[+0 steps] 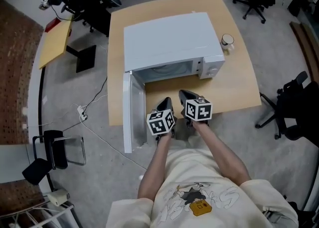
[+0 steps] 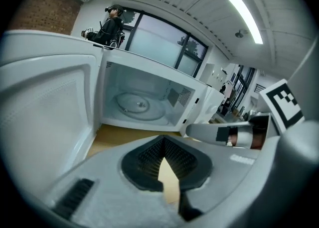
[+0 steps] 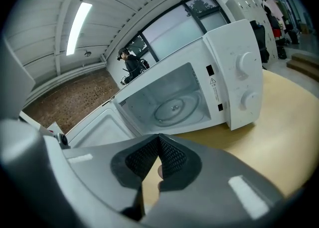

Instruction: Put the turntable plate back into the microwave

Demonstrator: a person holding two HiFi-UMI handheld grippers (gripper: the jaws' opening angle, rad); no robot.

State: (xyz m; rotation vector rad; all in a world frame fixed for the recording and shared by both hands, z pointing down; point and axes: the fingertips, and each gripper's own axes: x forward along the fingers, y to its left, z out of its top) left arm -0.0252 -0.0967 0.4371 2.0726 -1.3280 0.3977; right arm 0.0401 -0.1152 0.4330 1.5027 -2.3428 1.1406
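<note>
The white microwave (image 1: 172,43) stands on the wooden table (image 1: 234,82) with its door (image 1: 130,112) swung open to the left. The glass turntable plate (image 2: 139,105) lies flat on the floor of the oven cavity and shows in the right gripper view as well, plate (image 3: 174,107). My left gripper (image 1: 164,105) and right gripper (image 1: 185,95) hover side by side over the table's front edge, in front of the opening and apart from the microwave. Both are shut with nothing between the pads, left gripper (image 2: 162,140) and right gripper (image 3: 159,140).
A white mug (image 1: 227,41) sits on the table right of the microwave. Black office chairs (image 1: 291,112) stand to the right and at the back. A cable with a plug (image 1: 82,115) runs over the floor on the left, near a black stool (image 1: 52,150).
</note>
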